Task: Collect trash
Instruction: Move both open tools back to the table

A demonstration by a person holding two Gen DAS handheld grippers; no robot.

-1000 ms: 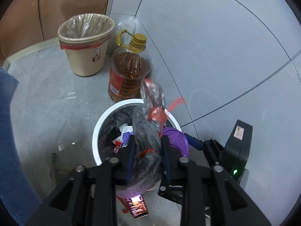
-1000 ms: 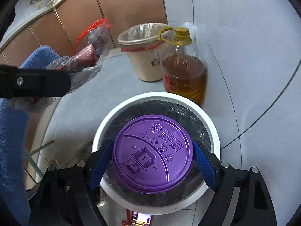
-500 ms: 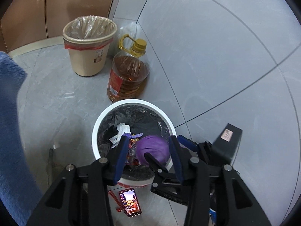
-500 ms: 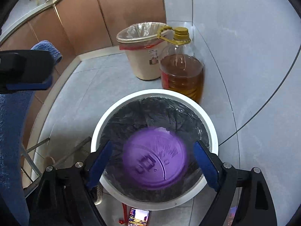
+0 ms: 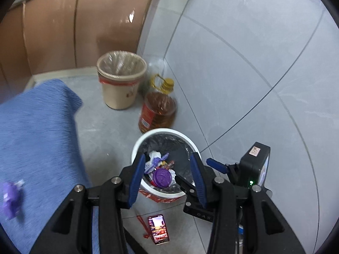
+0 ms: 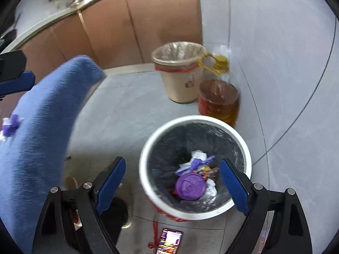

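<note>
1. Two changes since a second ago: the purple lid (image 6: pixel 191 186) has left the right gripper (image 6: pixel 171 185) and lies flat on the rubbish inside the white bin (image 6: pixel 243 146); the knotted bag the left gripper (image 5: pixel 167 181) was holding is gone from between its pads.
2. Left of the bin: a blue cloth surface (image 5: pixel 38 139) with a small purple scrap (image 5: pixel 11 199) lying on it, well apart from the bin. Judgement: that scrap looks like trash not yet collected.
3. At the bin: black liner, crumpled white paper and coloured wrappers around the lid. The released bag cannot be picked out among them.
4. Just in front of the bin, on the floor: a phone (image 5: pixel 158 229) with its screen lit, beside a red cord.
5. Behind the bin: an oil bottle (image 5: pixel 157 111) almost touching its rim, and a beige bin (image 5: pixel 120 82) further back, lined and seemingly empty.
6. Left gripper: angled steeply down above the bin's near rim, jaws part open and recently widening, nothing between them.
7. Right gripper: same steep downward tilt, jaws spread wide and empty, the bin framed between its pads. Both have lifted away from the bin.
8. Judgement: this drop is done; both hands are free for the next piece.
</note>
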